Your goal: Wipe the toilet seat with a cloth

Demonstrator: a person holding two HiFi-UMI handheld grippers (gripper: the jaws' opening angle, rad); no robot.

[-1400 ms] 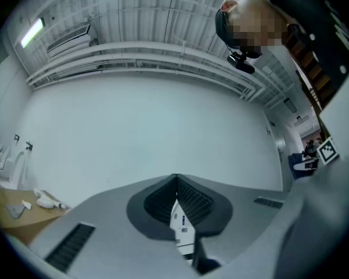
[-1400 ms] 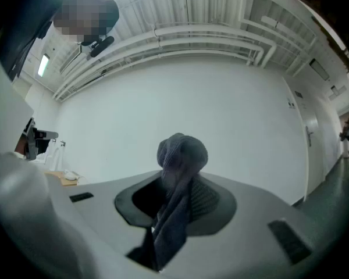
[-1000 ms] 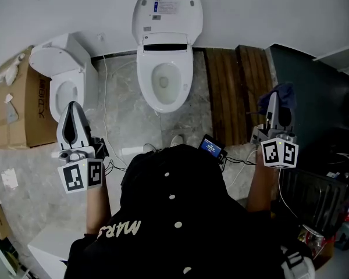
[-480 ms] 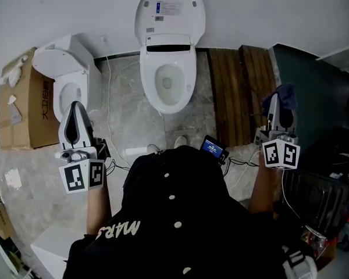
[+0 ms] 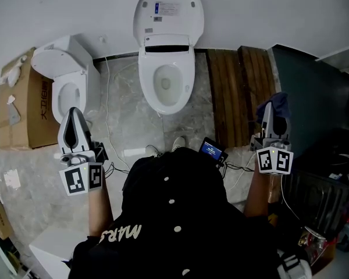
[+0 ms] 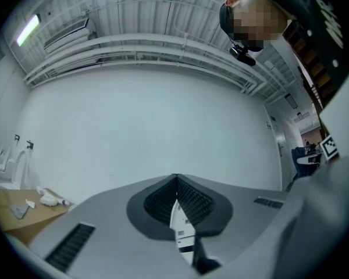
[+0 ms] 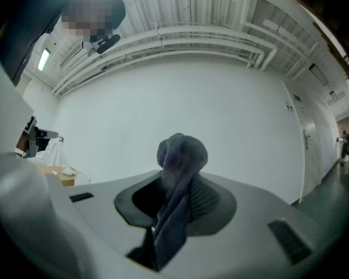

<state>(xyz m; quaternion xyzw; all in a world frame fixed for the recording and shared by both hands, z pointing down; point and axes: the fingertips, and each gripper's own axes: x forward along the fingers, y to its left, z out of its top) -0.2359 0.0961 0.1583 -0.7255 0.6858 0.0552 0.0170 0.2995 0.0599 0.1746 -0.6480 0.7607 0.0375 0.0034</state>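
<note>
A white toilet stands by the far wall with its lid raised and the seat ring down over the bowl. My right gripper is held out to the right of it, well short of the seat, shut on a dark grey-blue cloth. In the right gripper view the cloth bunches up above the shut jaws of that gripper. My left gripper hangs at the left, shut and holding nothing; its tips meet against a bare white wall.
A second white toilet stands at the left beside a cardboard box. Wooden slats lie right of the main toilet, with a dark partition beyond. A small device with a blue screen and cables lie on the floor.
Both grippers have sunk slightly toward me, and the right one has drifted a little left with the cloth still in it. Nothing was taken or released.
</note>
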